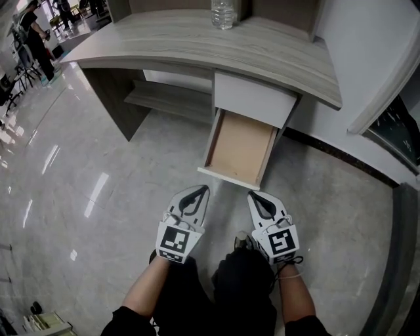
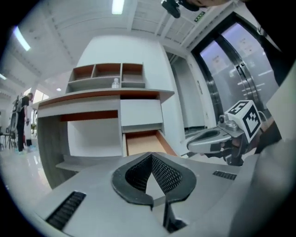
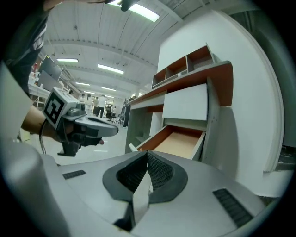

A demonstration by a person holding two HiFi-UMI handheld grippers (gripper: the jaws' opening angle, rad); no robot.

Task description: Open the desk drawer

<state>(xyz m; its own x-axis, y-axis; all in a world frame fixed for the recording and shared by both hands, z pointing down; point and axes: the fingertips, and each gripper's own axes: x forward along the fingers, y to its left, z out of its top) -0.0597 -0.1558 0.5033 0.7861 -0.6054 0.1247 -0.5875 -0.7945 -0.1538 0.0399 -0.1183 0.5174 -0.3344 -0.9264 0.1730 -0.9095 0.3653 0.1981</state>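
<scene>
The desk drawer [image 1: 239, 147] stands pulled out under the grey wood desk [image 1: 197, 46]; its pale wooden inside is bare. It also shows in the left gripper view as the drawer [image 2: 143, 142] and in the right gripper view as the drawer [image 3: 178, 141]. My left gripper [image 1: 202, 190] hangs shut just in front of the drawer's front edge, with nothing between its jaws. My right gripper [image 1: 253, 196] is beside it, also shut and holding nothing. Neither touches the drawer. In each gripper view the other gripper shows off to the side.
A clear plastic bottle [image 1: 223, 13] stands on the desk top. A fixed white drawer front [image 1: 254, 98] sits above the open drawer. A low shelf [image 1: 170, 98] lies under the desk at left. A white wall panel [image 1: 367, 59] stands right. A person [image 1: 36, 39] stands far left.
</scene>
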